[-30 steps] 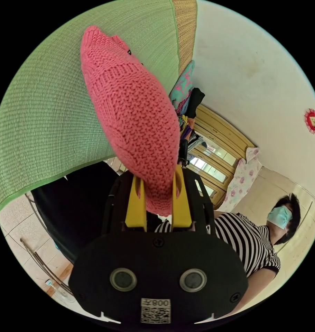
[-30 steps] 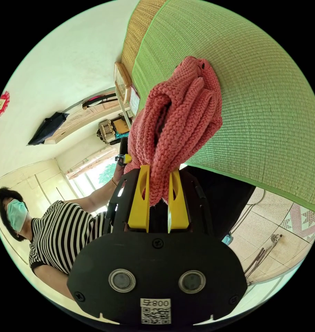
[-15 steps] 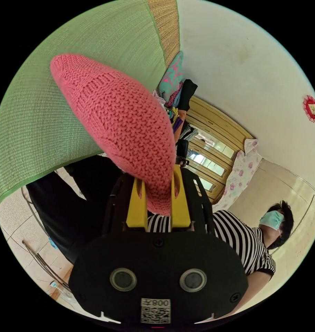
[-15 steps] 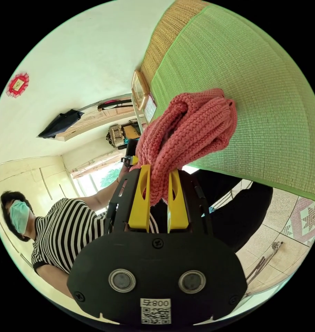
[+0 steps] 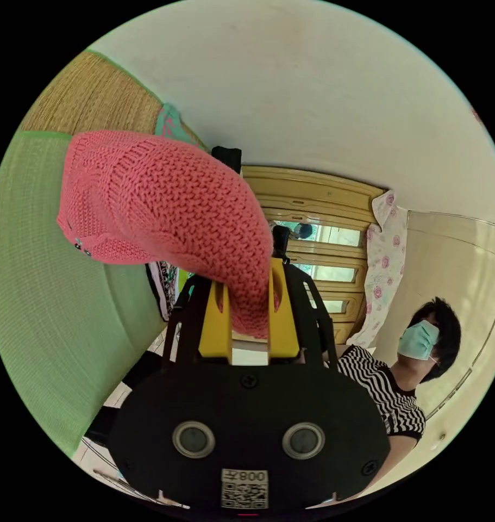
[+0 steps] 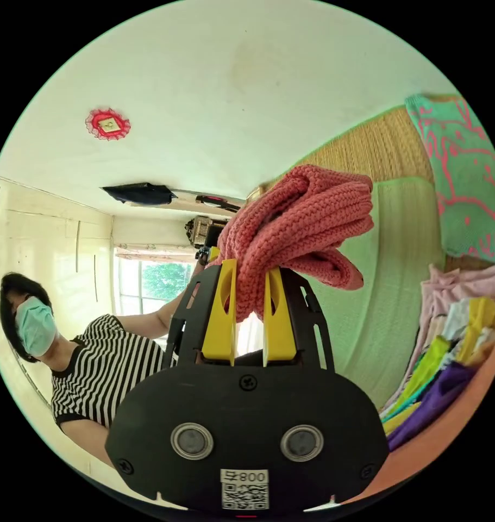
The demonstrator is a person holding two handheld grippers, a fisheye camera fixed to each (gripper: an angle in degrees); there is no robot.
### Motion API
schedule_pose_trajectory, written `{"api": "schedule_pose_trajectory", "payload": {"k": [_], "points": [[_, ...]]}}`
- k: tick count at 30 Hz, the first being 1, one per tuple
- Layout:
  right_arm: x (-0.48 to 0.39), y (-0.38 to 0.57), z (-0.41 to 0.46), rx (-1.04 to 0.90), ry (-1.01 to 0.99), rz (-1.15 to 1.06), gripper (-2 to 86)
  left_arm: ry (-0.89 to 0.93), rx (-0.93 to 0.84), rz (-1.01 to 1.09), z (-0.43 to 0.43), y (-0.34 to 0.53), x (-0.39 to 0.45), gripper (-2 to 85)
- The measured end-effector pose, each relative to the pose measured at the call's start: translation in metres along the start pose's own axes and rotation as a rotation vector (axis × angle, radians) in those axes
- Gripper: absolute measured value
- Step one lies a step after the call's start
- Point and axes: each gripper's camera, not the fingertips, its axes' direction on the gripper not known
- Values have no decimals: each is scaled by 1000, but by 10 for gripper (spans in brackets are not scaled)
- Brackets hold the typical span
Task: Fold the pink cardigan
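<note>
Fingers (image 5: 280, 304) of both grippers pinching pink cardigan (image 5: 165, 201), lifted beside green mat (image 5: 35, 304).

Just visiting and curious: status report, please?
Left gripper, right gripper: fingers shut on pink knitted cardigan. Cardigan bunched, lifted off green woven mat. Nothing in the way.

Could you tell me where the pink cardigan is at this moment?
The pink cardigan is held off the green mat, clamped between the left gripper's jaws in its view and bunched in the right gripper in the other.
</note>
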Motion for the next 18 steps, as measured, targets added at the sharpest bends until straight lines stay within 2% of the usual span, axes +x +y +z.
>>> {"api": "schedule_pose_trajectory", "payload": {"k": [4,9,12,16,18], "points": [[22,-75,-114,52,112,-96,75,-3,12,143,87,-105,46,115],[95,-132,-195,62,222,-60,77,-78,20,207,180,-194,62,116],[176,-150,-217,30,272,57,78,-149,-19,149,241,-234,37,118],[302,-150,-217,-103,307,307,79,-211,-114,-103,324,-255,-33,120],[334,-144,-216,-136,298,349,80,-234,-178,-156,354,-255,-48,121]]}}
